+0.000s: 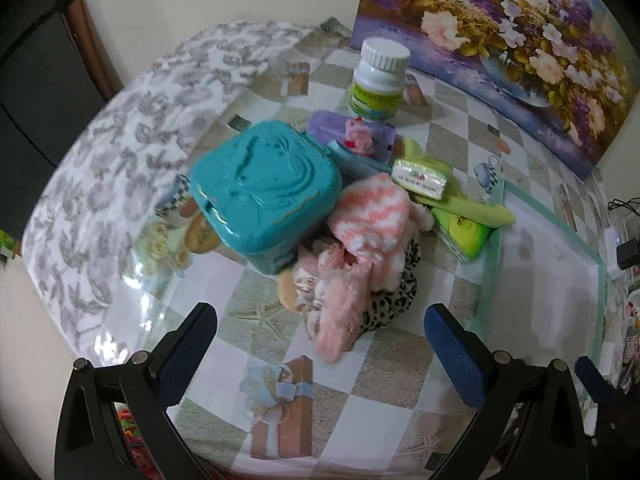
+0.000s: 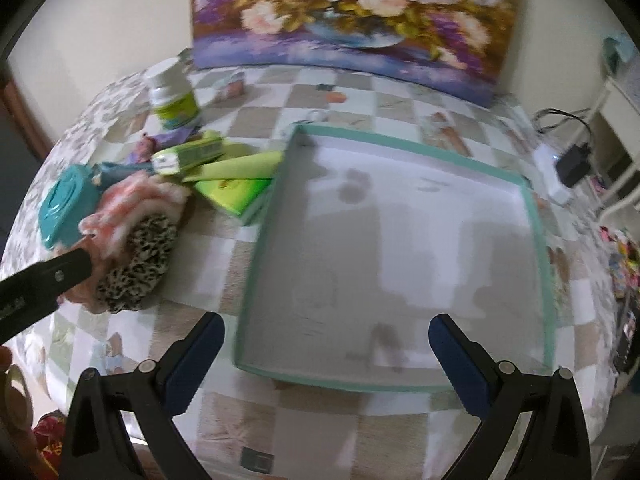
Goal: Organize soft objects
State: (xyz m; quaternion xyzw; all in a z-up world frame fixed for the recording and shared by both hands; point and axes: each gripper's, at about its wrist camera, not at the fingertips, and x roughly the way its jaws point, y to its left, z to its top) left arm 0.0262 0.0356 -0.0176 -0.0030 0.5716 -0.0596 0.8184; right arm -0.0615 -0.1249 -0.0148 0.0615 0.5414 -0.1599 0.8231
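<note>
A heap of soft things lies on the table: a pink-and-white fluffy sock [image 1: 372, 212] [image 2: 132, 196], a leopard-print cloth [image 1: 394, 300] [image 2: 140, 256] and a pale pink fluffy piece [image 1: 344, 320]. A teal plastic case [image 1: 264, 192] [image 2: 66, 208] leans on the heap. My left gripper [image 1: 320, 348] is open, hovering just in front of the heap; part of it [image 2: 48, 276] shows in the right wrist view. My right gripper [image 2: 326, 356] is open and empty above the near edge of a shallow white tray with a teal rim [image 2: 400, 144] [image 1: 494, 240].
A white bottle [image 1: 378, 80] [image 2: 172, 96], a purple pack with a small doll [image 1: 352, 132], tissue packs [image 1: 420, 176] [image 2: 192, 156] and green cloth [image 1: 468, 210] sit behind the heap. A flower painting [image 1: 500, 40] [image 2: 360, 12] leans on the wall. Chargers and cables [image 2: 568, 160] lie right.
</note>
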